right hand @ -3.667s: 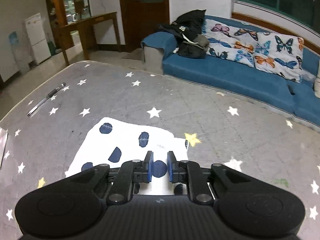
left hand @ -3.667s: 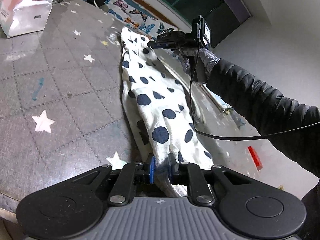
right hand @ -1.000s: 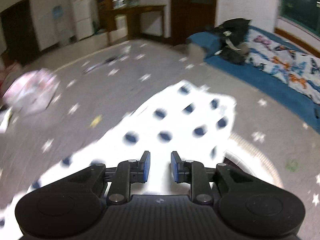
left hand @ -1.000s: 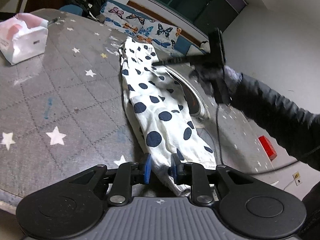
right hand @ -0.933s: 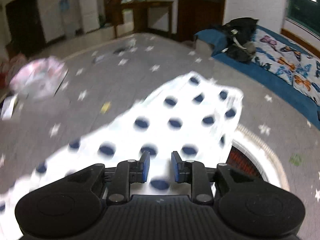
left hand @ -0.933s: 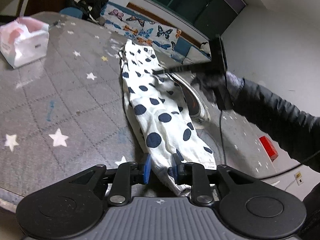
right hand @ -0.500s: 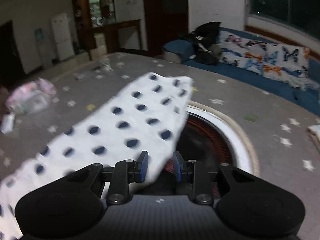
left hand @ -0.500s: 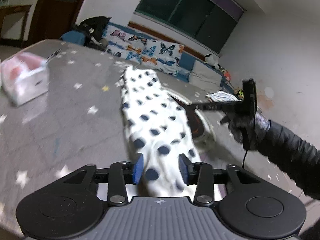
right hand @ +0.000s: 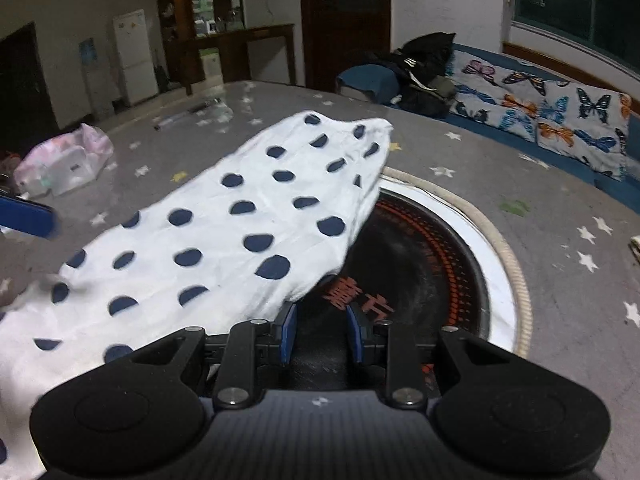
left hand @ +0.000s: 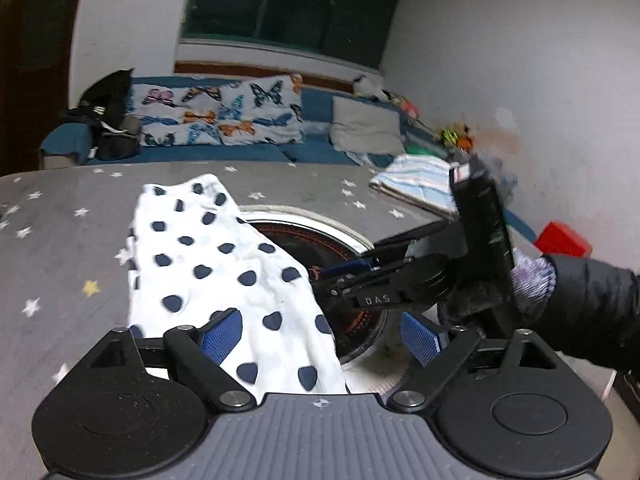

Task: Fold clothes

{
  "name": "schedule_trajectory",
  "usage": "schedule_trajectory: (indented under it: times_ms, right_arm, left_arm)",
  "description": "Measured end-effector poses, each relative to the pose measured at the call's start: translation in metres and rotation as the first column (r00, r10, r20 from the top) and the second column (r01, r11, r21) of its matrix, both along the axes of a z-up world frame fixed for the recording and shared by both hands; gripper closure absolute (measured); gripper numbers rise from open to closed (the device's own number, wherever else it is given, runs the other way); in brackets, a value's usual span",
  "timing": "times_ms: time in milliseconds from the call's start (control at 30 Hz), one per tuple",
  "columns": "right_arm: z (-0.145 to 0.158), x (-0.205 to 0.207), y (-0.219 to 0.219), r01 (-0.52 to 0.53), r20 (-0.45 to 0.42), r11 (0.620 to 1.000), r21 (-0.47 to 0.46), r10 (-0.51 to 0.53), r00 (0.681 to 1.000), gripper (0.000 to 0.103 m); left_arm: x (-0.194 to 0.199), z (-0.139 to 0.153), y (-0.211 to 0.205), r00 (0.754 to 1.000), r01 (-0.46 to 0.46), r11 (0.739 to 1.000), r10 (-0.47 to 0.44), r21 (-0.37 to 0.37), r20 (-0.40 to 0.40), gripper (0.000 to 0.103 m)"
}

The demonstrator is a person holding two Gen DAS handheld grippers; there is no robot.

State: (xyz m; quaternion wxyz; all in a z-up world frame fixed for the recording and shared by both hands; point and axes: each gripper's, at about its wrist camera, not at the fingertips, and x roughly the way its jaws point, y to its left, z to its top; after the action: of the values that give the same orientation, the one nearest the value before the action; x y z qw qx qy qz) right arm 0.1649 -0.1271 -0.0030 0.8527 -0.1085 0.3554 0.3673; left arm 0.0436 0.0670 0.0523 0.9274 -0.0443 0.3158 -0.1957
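Note:
A white garment with dark blue dots [left hand: 216, 272] lies stretched out flat on the grey star-patterned table; it also shows in the right wrist view [right hand: 224, 232]. My left gripper [left hand: 320, 338] is wide open above its near end, with nothing held. My right gripper [right hand: 322, 332] is partly open and empty, at the garment's edge over the round black hotplate [right hand: 416, 264]. The right gripper also shows in the left wrist view [left hand: 340, 276], beside the garment's right edge.
The hotplate with its white rim [left hand: 320, 220] is set into the table middle. A folded striped cloth [left hand: 416, 184] lies at the table's far right. A pink-white bag [right hand: 64, 160] and a pen [right hand: 188, 114] lie on the far side. A blue sofa [left hand: 224, 120] stands behind.
Both grippers let go of the garment and opened. The left one opened wide and lifted. The right one swung from the garment's far end to its side edge by the hotplate.

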Motion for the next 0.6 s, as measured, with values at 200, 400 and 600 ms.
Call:
schedule_trajectory:
  times_ms: [200,400,600]
  right_arm:
    - [0.007,0.014,-0.004,-0.038,-0.112,0.984,0.172,0.057,0.992,0.075]
    - [0.007,0.027,0.011,-0.080,-0.214,0.956,0.282,0.144,0.966,0.071]
    - [0.021,0.030,0.017,-0.100,-0.238,0.900,0.425,0.217,0.947,0.059]
  left_arm:
    - [0.025,-0.022,-0.007,0.997,0.042,0.999,-0.040,0.025,-0.061,0.023]
    - [0.042,-0.040,-0.007,0.994,0.024,0.999,-0.021,0.024,-0.111,0.035]
    - [0.048,-0.047,0.002,0.990,-0.031,1.000,0.030,-0.001,-0.134,0.036]
